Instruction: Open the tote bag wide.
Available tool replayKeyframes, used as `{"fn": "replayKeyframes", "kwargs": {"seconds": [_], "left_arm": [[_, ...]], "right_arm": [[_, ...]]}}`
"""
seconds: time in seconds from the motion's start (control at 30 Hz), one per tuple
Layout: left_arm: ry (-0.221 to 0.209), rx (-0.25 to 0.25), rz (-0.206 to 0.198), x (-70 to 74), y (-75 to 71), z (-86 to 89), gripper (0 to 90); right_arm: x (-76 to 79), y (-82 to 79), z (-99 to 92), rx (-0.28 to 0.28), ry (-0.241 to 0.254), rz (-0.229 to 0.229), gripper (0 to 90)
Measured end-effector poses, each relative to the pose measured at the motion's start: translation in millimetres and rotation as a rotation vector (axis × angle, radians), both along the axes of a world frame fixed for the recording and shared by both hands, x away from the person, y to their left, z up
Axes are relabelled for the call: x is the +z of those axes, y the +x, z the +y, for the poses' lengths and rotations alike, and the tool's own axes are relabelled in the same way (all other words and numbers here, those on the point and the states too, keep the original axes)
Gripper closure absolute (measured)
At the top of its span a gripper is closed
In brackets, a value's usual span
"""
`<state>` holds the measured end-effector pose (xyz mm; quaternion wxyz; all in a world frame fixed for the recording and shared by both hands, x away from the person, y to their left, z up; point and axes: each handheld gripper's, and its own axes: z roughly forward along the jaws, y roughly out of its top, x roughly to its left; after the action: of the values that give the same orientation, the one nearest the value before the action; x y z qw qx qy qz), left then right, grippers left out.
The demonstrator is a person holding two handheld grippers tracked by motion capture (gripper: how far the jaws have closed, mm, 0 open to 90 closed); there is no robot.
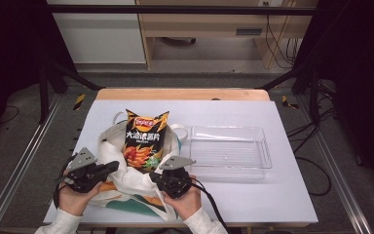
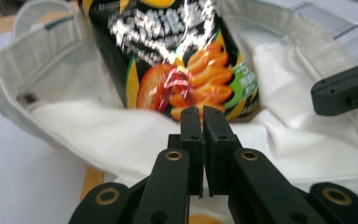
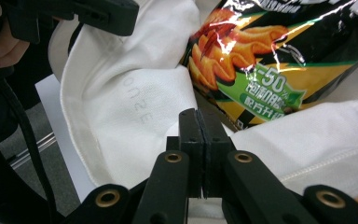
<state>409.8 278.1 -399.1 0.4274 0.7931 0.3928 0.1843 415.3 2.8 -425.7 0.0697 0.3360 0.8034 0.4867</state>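
Observation:
A black and orange chip bag (image 1: 146, 139) stands with its lower part inside the mouth of a white tote bag (image 1: 111, 146) lying on the table. My left gripper (image 1: 112, 167) is at the tote's left rim, jaws shut. My right gripper (image 1: 153, 178) is at the near rim, just below the chip bag, jaws also shut. In the left gripper view the shut tips (image 2: 200, 112) sit over the white cloth (image 2: 121, 135) in front of the chip bag (image 2: 182, 56). In the right gripper view the shut tips (image 3: 199, 114) rest against the cloth (image 3: 121, 93) below the chip bag (image 3: 261, 60). No pinched cloth is visible.
An empty clear plastic tray (image 1: 229, 151) stands to the right of the tote on the white table cover (image 1: 282, 195). The tote's handles (image 1: 119, 117) lie behind the chip bag. The table's wooden far edge (image 1: 182, 94) borders open floor.

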Motion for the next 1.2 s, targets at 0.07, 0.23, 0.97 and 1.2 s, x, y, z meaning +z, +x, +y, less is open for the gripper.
{"fn": "replayKeyframes", "kwargs": {"seconds": [0.07,0.23,0.97,1.2], "left_arm": [[0.015,0.001,0.016,-7.1,-4.0,3.2,87.7],[0.056,0.004,0.061,-23.5,-9.8,7.7,88.7],[0.048,0.012,0.029,-12.1,5.0,0.3,88.5],[0.108,0.103,0.075,-27.6,25.9,16.4,89.6]], "right_arm": [[-3.3,-0.8,0.1,0.002,-0.002,0.004,89.3],[-6.5,-1.9,-2.2,-0.014,-0.009,0.000,87.8],[-38.2,-5.2,-10.9,-0.053,-0.053,0.048,90.0],[-44.1,-9.2,-11.5,-0.045,-0.070,0.050,90.0]]}}
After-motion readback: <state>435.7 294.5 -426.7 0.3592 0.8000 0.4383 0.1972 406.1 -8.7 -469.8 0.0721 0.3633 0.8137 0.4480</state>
